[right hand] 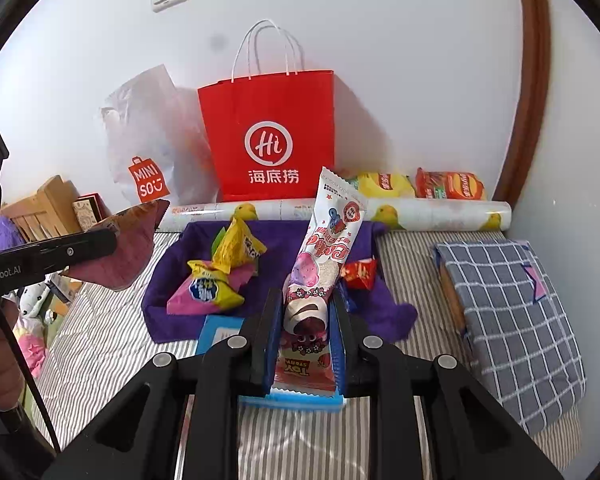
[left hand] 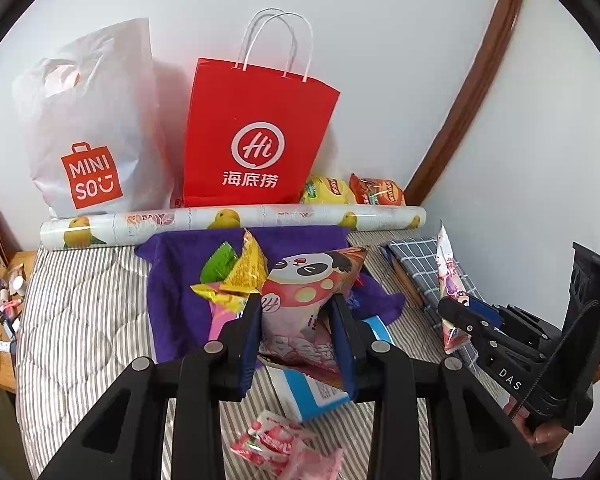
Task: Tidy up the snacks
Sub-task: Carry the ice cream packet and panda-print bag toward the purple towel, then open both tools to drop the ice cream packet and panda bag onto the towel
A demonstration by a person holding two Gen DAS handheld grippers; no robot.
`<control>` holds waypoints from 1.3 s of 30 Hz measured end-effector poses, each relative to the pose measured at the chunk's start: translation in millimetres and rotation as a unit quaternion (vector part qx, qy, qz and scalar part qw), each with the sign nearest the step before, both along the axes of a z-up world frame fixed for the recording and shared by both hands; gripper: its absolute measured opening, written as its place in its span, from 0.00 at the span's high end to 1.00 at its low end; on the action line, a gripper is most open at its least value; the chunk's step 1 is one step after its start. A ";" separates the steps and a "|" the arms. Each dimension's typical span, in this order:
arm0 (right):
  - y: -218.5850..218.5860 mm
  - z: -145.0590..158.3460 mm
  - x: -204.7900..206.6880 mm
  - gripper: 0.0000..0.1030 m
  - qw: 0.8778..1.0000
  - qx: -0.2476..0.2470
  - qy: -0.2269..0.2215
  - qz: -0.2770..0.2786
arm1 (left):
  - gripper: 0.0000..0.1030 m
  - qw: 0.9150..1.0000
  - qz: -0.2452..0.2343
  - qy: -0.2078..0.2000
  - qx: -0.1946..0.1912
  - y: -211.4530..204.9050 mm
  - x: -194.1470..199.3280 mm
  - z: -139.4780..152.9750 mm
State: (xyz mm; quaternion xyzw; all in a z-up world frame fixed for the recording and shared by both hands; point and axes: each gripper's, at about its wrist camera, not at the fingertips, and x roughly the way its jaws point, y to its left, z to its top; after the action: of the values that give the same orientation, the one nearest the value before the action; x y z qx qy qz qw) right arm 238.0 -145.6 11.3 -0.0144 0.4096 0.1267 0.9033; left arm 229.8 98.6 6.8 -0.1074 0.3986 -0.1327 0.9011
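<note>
My left gripper [left hand: 296, 312] is shut on a pink snack bag with a panda face [left hand: 304, 292], held above the striped bed. My right gripper [right hand: 306, 312] is shut on a long white and pink candy wrapper [right hand: 324, 248] that stands upright between the blue pads. From the left wrist view the right gripper [left hand: 456, 312] appears at the right edge with the same wrapper [left hand: 448, 268]. On the purple cloth [right hand: 284, 248] lie yellow snack packets [right hand: 236, 244], a pink packet [right hand: 208, 292] and a small red packet [right hand: 358, 274]. A red paper bag [right hand: 272, 132] stands against the wall.
A white Miniso plastic bag [left hand: 88, 132] leans left of the red bag. A rolled fruit-print sheet [left hand: 236, 220] lies along the wall, with yellow [right hand: 384, 184] and orange [right hand: 450, 184] chip bags behind it. A blue box [left hand: 312, 396], pink candies [left hand: 276, 448] and a checked cushion [right hand: 508, 312] lie on the bed.
</note>
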 end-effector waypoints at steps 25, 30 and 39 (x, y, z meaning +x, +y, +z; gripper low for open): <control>17.5 -16.5 111.8 0.79 0.999 0.037 -0.003 0.021 | 0.69 0.999 0.036 0.023 0.000 10.6 95.2 -14.6; 18.2 -35.1 124.3 0.78 0.998 0.051 0.015 0.016 | 0.69 0.998 0.039 0.042 -0.002 8.5 115.0 -30.9; 15.7 -78.8 144.7 0.78 0.998 0.056 0.035 0.007 | 0.69 0.995 0.062 0.070 0.033 16.8 133.1 -57.4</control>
State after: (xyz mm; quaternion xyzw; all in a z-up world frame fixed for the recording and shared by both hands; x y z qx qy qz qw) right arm 382.7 -129.9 -67.5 0.0374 0.4334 0.1564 0.8867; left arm 362.9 115.4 -50.6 -0.1109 0.4576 -0.0551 0.8805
